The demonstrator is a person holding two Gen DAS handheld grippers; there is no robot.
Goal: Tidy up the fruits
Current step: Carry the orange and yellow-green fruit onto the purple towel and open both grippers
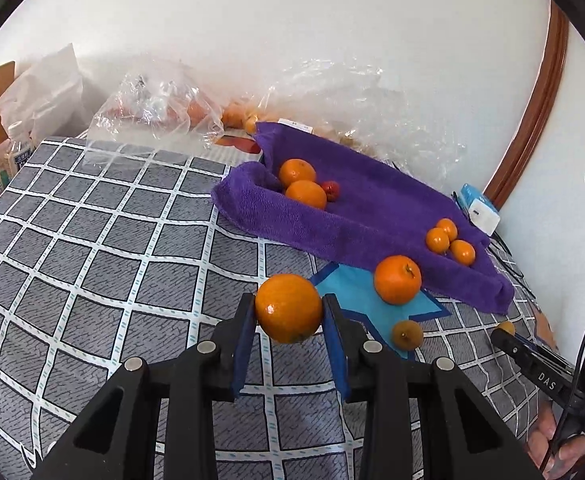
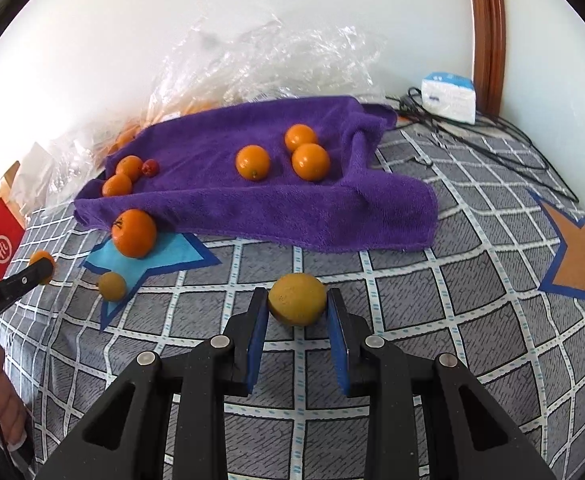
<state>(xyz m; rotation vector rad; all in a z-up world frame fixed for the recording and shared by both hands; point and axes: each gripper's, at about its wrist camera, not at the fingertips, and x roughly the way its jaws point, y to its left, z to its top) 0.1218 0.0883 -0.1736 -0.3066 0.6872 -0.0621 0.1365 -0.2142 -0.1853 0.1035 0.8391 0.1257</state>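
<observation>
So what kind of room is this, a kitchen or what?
Probably a room in a home, not clearly a kitchen. A table with a checked cloth stands against a white wall by a wooden door frame, with plastic bags and a tissue pack.

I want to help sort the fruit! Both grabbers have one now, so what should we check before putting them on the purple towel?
1. Left gripper squeezing its orange: ok, both pads touch it.
2. Right gripper squeezing its yellowish fruit: ok.
3. Free room on the purple towel: ok, bare middle between the two fruit groups.
4. Loose orange on the blue star beside the towel's edge, in the left gripper's way: not ok, go around it.
5. Small brownish fruit clear of both grippers: ok.
6. Whether dropped fruit will roll off the towel: cannot tell.
</observation>
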